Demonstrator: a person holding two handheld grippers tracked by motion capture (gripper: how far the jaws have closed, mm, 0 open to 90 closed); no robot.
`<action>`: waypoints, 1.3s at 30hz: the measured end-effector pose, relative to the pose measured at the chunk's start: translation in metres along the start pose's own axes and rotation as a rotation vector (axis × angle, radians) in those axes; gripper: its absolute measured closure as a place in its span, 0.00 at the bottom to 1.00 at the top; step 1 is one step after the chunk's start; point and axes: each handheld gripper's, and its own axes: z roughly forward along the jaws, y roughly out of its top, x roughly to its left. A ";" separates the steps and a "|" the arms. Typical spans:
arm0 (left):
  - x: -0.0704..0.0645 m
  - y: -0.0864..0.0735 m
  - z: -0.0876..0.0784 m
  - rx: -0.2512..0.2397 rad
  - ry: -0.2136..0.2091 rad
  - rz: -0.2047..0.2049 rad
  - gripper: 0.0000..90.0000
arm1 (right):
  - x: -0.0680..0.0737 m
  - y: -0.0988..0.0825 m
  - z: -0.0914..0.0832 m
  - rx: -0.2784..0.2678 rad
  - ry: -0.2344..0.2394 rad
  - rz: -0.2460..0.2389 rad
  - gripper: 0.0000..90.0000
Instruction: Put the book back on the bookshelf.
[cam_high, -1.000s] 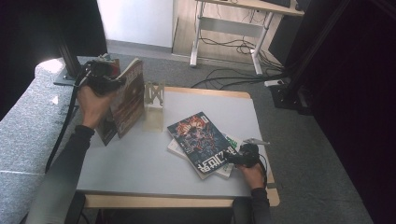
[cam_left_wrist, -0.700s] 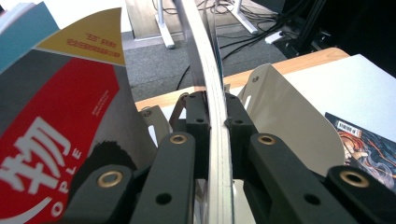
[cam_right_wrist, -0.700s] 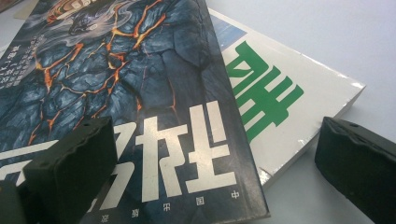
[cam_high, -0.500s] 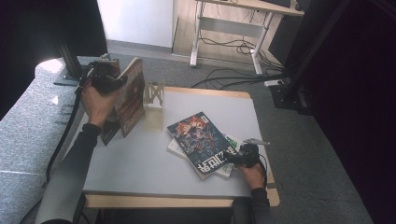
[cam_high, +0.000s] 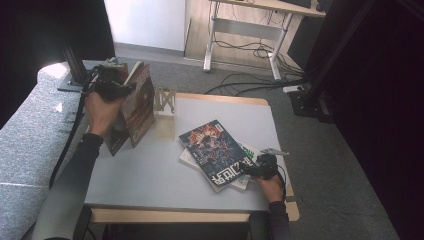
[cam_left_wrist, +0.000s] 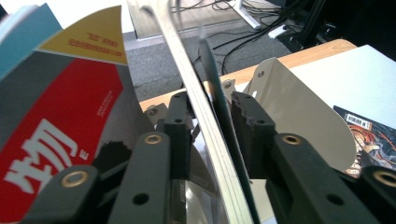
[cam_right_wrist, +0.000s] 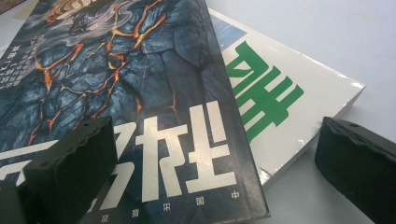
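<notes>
At the table's left, my left gripper (cam_high: 114, 86) (cam_left_wrist: 212, 107) sits at the top edge of a thin book (cam_left_wrist: 205, 126) that stands upright against a red-covered book (cam_high: 141, 102) (cam_left_wrist: 60, 116). Its jaws have just been opening; the thin book's edge runs between the pads with small gaps on both sides. A dark lava-patterned magazine (cam_high: 212, 150) (cam_right_wrist: 116, 79) lies flat on a white book with green characters (cam_high: 248, 152) (cam_right_wrist: 280, 88). My right gripper (cam_high: 246, 170) (cam_right_wrist: 217, 140) stands open, its pads on either side of the near corner of that stack.
A beige bookend (cam_high: 164, 114) (cam_left_wrist: 299, 116) stands just right of the upright books. The grey tabletop (cam_high: 150, 170) has a wooden rim. A grey sofa (cam_high: 30, 135) is on the left; cables and a desk frame lie on the floor behind.
</notes>
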 end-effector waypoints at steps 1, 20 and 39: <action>0.000 0.000 -0.002 -0.007 0.001 0.003 0.73 | 0.000 0.000 0.000 0.000 0.000 0.000 0.00; 0.002 0.001 -0.032 -0.093 -0.086 0.038 0.36 | 0.000 0.000 0.000 0.002 0.000 0.000 0.00; -0.011 -0.001 -0.063 -0.118 -0.238 0.057 0.14 | 0.000 0.000 0.000 0.002 0.000 -0.001 0.00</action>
